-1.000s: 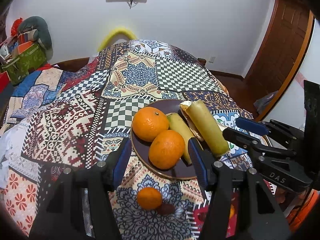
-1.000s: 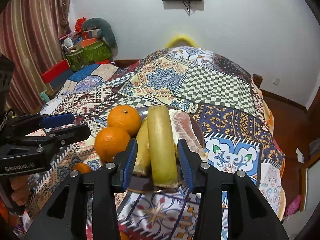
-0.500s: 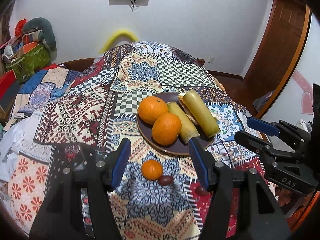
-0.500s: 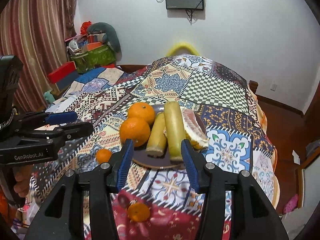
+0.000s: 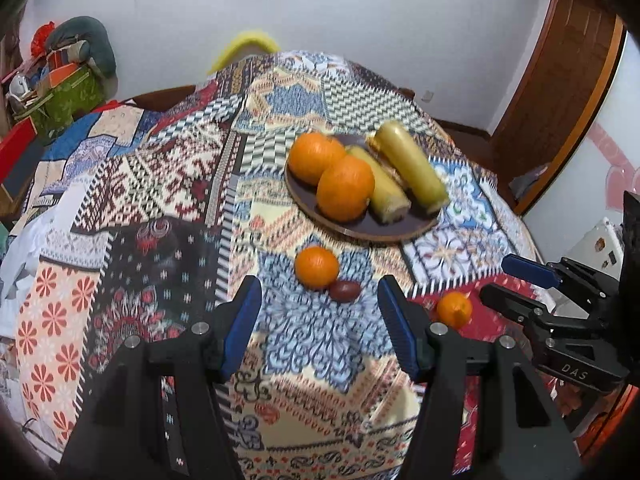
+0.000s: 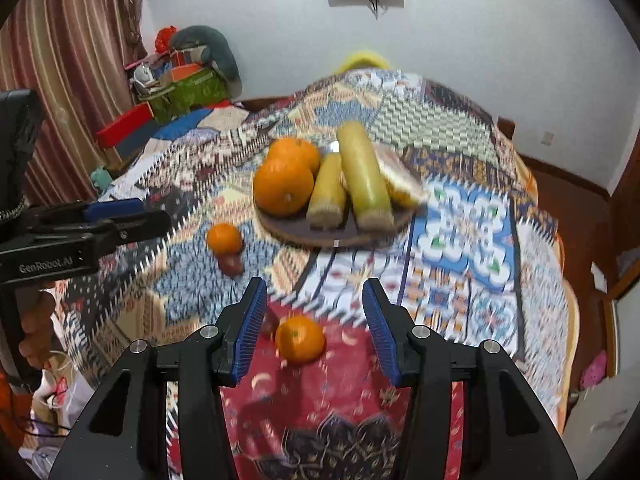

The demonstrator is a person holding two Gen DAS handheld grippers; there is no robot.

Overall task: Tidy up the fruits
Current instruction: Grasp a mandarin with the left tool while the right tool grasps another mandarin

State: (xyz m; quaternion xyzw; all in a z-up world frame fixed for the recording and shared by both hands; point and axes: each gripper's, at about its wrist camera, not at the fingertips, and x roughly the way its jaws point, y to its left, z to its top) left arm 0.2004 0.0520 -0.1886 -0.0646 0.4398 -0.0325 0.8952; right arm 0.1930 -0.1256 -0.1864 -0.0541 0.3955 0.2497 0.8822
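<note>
A dark plate point(image 5: 360, 229) point(image 6: 296, 236) on the patchwork cloth holds two oranges point(image 5: 345, 193) point(image 6: 283, 186), two yellow-green sugarcane pieces point(image 5: 412, 166) point(image 6: 362, 174) and a peeled pomelo piece point(image 6: 400, 182). A small tangerine point(image 5: 316, 267) point(image 6: 224, 239) lies in front of the plate beside a dark red date point(image 5: 344, 291) point(image 6: 231, 265). A second tangerine point(image 5: 454, 309) point(image 6: 300, 338) lies nearer. My left gripper point(image 5: 320, 328) is open and empty, just short of the first tangerine. My right gripper point(image 6: 314, 326) is open and empty, with the second tangerine between its fingers' line.
The cloth-covered table point(image 5: 160, 184) drops off at its right edge toward the wooden floor point(image 6: 576, 200). Boxes and bags point(image 6: 180, 80) are piled at the far left by a striped curtain point(image 6: 68, 60). A brown door point(image 5: 560, 80) stands at the right.
Both grippers have pulled back from the plate toward the table's near edge. The right one released the sugarcane piece on the plate. The loose tangerines have come into view.
</note>
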